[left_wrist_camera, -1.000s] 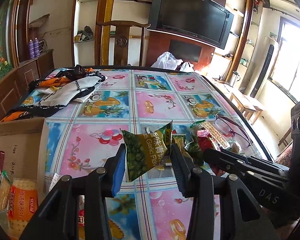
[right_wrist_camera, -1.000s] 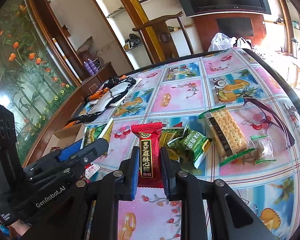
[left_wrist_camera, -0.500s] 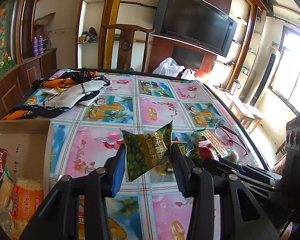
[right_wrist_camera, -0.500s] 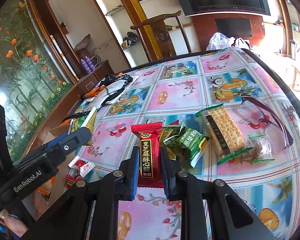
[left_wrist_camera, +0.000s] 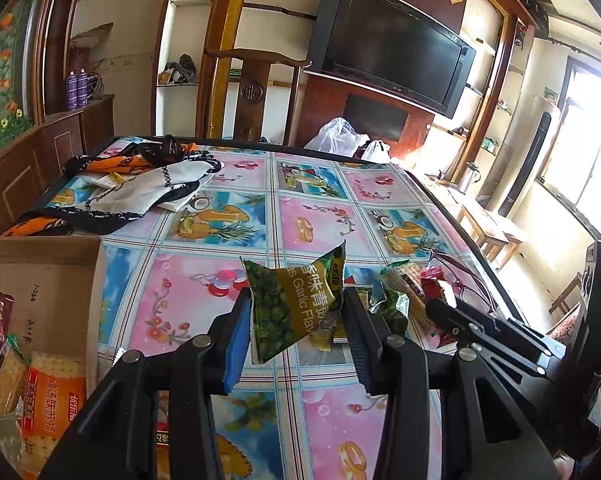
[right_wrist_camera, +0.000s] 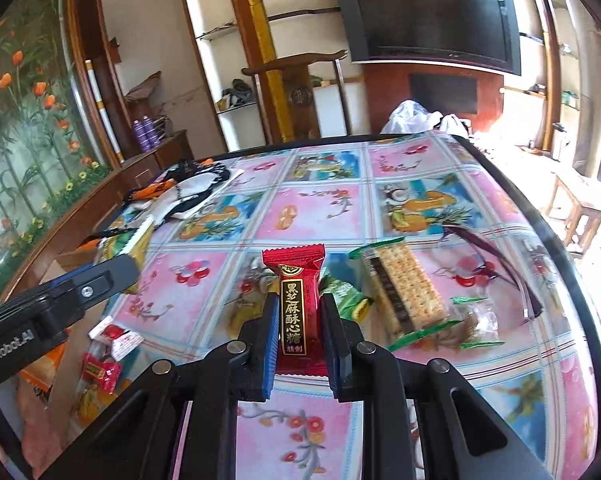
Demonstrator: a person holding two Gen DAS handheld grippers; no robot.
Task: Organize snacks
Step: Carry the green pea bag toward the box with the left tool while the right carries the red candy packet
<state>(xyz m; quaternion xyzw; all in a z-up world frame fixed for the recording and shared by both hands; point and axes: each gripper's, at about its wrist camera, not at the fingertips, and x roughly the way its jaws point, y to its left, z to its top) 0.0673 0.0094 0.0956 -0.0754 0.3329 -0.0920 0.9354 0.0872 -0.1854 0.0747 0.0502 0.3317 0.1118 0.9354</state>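
Both of my hand-held grippers carry snacks above the bench: my left hand-held gripper pinches a green crinkled foil pea packet partway closed, my right hand-held gripper clamps tight on a red foil-wrapped sesame candy. The open brown cardboard box lies left. Slick foil could slide out if I swing carelessly.

Bright daylight from the window at right, blown-out glare there, strong fisheye bending, dark vignetted corners.
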